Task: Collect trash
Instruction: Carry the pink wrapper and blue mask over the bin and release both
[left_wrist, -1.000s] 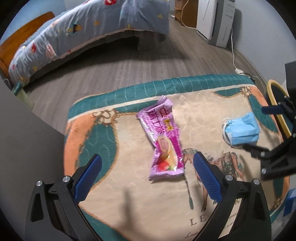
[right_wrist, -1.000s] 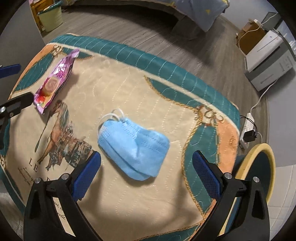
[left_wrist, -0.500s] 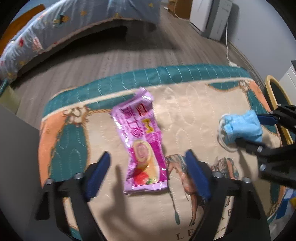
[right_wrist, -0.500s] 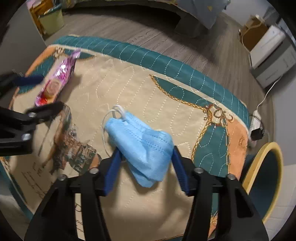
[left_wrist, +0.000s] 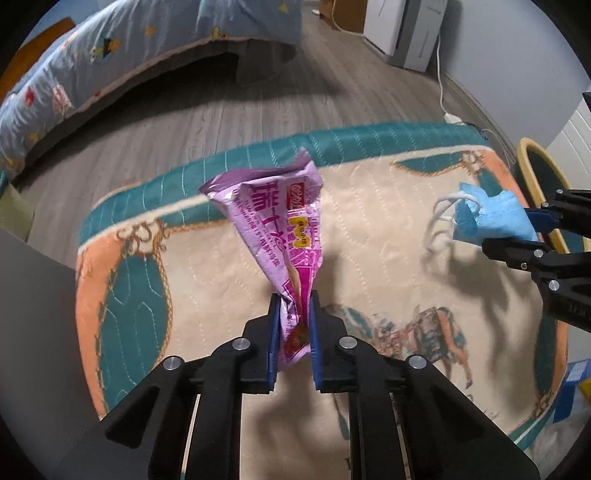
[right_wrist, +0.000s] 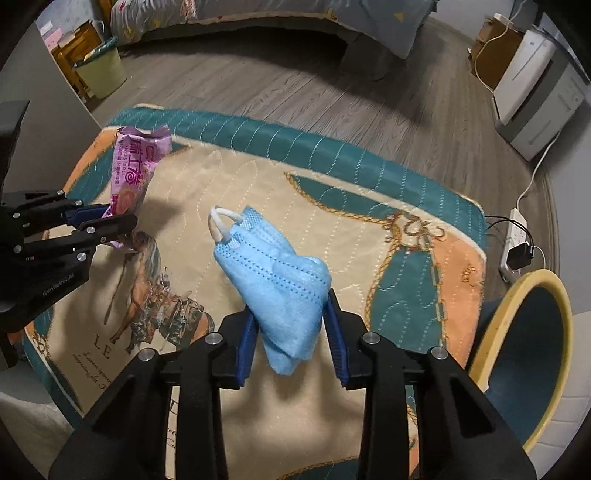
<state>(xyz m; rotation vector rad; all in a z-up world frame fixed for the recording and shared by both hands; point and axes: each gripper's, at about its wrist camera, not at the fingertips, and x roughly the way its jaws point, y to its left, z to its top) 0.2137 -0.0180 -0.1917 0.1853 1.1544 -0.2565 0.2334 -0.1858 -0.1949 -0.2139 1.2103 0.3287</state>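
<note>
the left gripper (left_wrist: 293, 306), jaws clamped on the lower end of a pink snack wrapper (left_wrist: 280, 229), holds it above a quilted rug (left_wrist: 369, 266); the wrapper's chinese print and "swiss roll" fan out ahead of the jaws. the right gripper (right_wrist: 291, 325), jaws closing, presses on a crumpled blue face mask (right_wrist: 280, 273), its ear loop sticking out ahead. letters "le" show on the rug. right of those jaws a yellow-rimmed bin (right_wrist: 517, 295); beyond, a power strip (right_wrist: 515, 236) and a bed (left_wrist: 110, 55).
</note>
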